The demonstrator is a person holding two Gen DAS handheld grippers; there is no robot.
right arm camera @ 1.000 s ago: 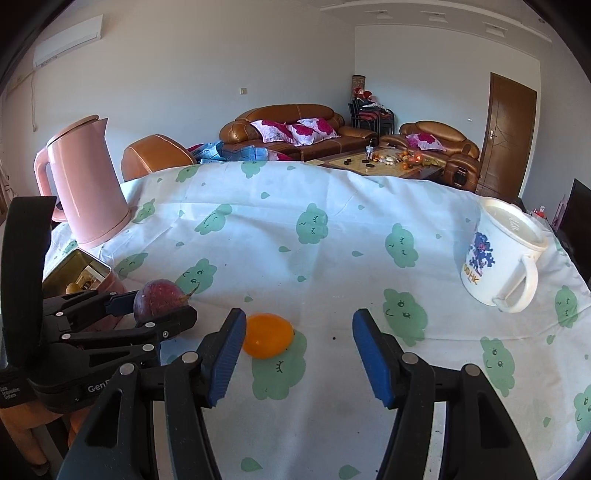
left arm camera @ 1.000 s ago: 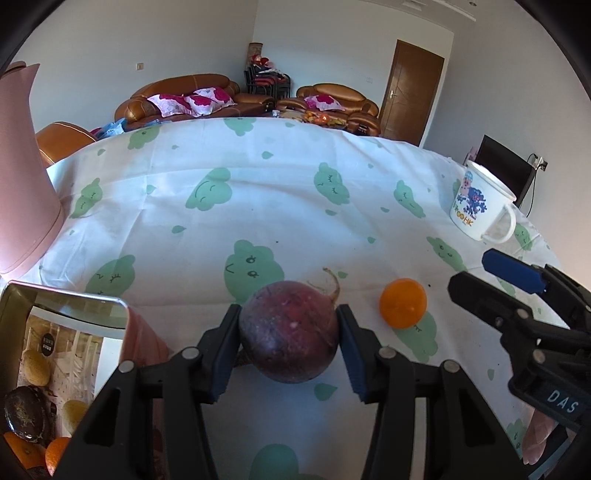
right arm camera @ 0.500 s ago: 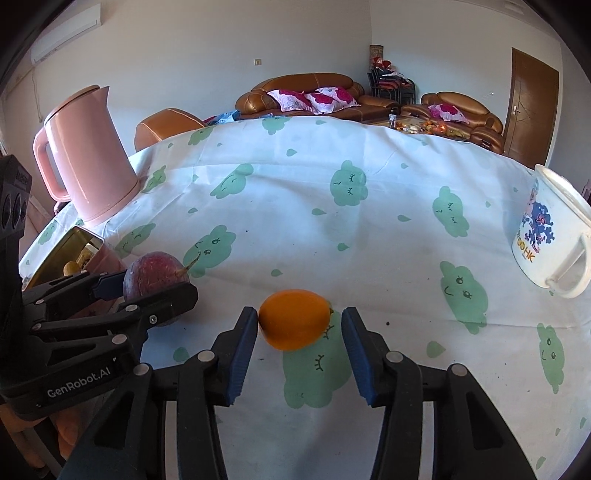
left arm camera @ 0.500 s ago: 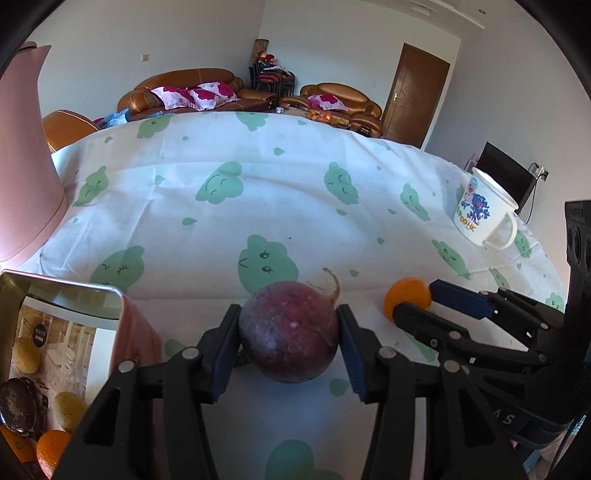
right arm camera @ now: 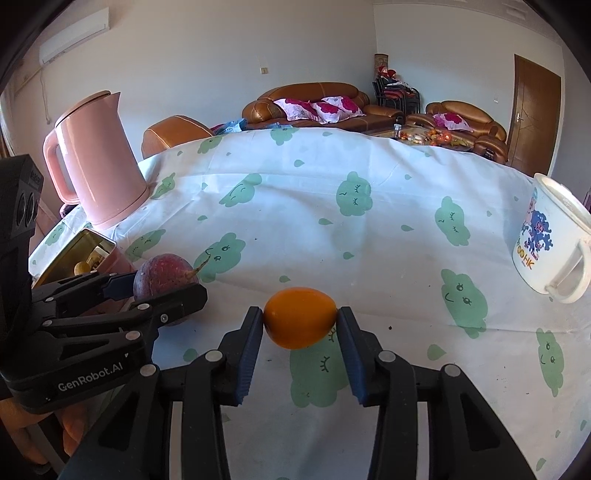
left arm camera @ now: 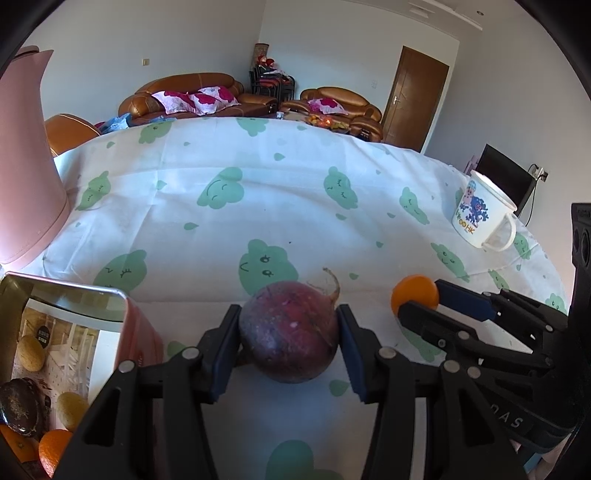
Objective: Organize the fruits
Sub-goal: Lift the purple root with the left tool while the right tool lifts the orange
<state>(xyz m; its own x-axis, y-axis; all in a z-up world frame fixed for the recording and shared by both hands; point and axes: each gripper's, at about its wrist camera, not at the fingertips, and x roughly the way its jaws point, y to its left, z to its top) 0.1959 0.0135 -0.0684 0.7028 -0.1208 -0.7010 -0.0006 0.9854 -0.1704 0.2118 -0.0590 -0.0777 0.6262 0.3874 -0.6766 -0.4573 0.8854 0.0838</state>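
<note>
Right tool [right arm camera: 300,325] now closed around orange fruit [right arm camera: 300,318], purple fruit [left arm camera: 290,332] between left tool [left arm camera: 290,349]

Living room, plain white walls [right arm camera: 229,44], daylight, bright and even. Wall AC unit [right arm camera: 74,35] top left in the right wrist view. Brown leather sofa [right arm camera: 314,99] at the back wall with pink-and-white floral cushions [right arm camera: 317,109]; second leather sofa [right arm camera: 465,114] to its right, leather armchair [right arm camera: 173,134] to its left. Low coffee table [right arm camera: 424,136] with small items between the sofas. Brown wooden door [right arm camera: 535,107] on the right wall. Dark chairs [right arm camera: 397,90] stacked in the far corner. Dark screen [left arm camera: 506,177] at right.
</note>
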